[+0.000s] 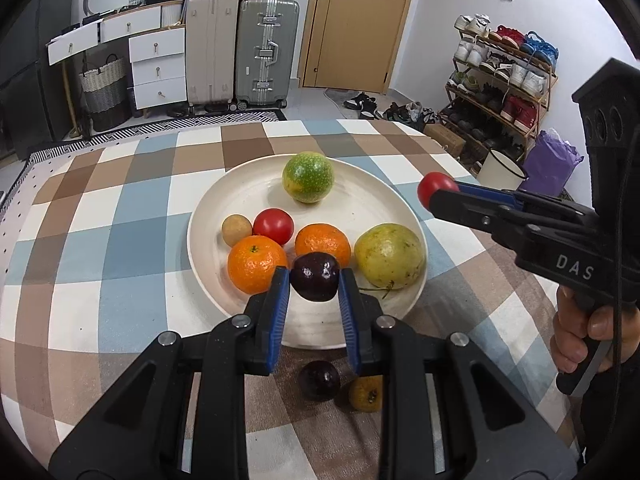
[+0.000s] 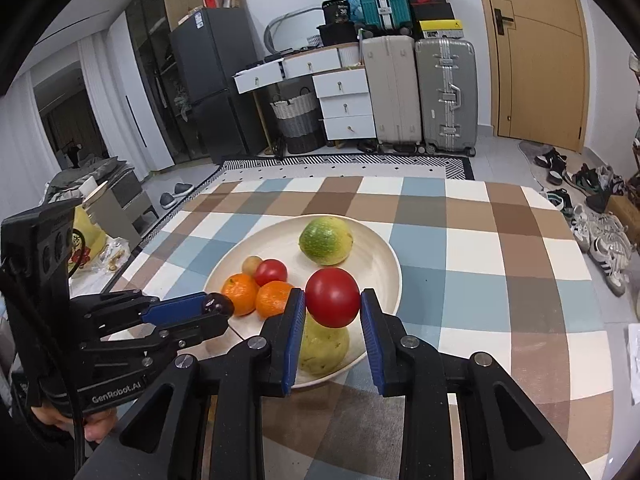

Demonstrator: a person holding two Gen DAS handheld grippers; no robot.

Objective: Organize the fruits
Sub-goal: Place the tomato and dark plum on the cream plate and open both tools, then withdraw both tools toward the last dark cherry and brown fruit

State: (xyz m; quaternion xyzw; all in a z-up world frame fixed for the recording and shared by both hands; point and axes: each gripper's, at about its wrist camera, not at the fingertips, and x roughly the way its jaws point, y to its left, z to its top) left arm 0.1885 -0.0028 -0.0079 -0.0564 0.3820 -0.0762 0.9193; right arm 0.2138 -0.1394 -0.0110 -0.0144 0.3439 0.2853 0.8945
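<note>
My left gripper (image 1: pixel 315 280) is shut on a dark plum (image 1: pixel 315 276) above the near rim of the white plate (image 1: pixel 240 196). My right gripper (image 2: pixel 332 300) is shut on a red tomato (image 2: pixel 333 297) over the plate's right side; in the left wrist view that tomato (image 1: pixel 434 188) hangs right of the plate. On the plate lie a green fruit (image 1: pixel 307 177), a small brown fruit (image 1: pixel 237 230), another tomato (image 1: pixel 273 225), two oranges (image 1: pixel 257 264) (image 1: pixel 322 242) and a yellow-green fruit (image 1: pixel 389 255). A second plum (image 1: pixel 319 380) and a small yellow fruit (image 1: pixel 365 393) sit on the checked cloth below my left fingers.
The checked tablecloth (image 1: pixel 120 240) covers the table, whose far edge (image 2: pixel 340 178) drops to the floor. Suitcases (image 1: pixel 266 52), white drawers (image 1: pixel 158 68) and a shoe rack (image 1: pixel 500 80) stand beyond. A person's hand (image 1: pixel 580 340) holds the right gripper's handle.
</note>
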